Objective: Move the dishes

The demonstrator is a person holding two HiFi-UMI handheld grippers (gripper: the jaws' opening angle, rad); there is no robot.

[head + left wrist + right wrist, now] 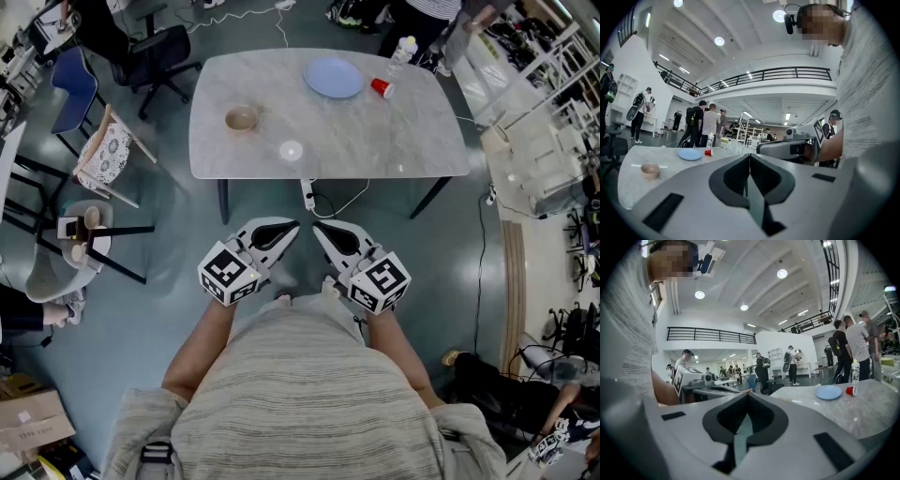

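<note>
Both the left gripper and the right gripper have their jaws pressed together on nothing, held short of the table at its near edge. The tan bowl sits on the table's left part, straight ahead of the left gripper. The blue plate lies by its far edge, probably better suited to the right gripper.

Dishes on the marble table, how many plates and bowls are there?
2. A tan bowl sits near the left end of the table, and a blue plate lies toward its far edge beside a red cup. None looks hidden.
</note>
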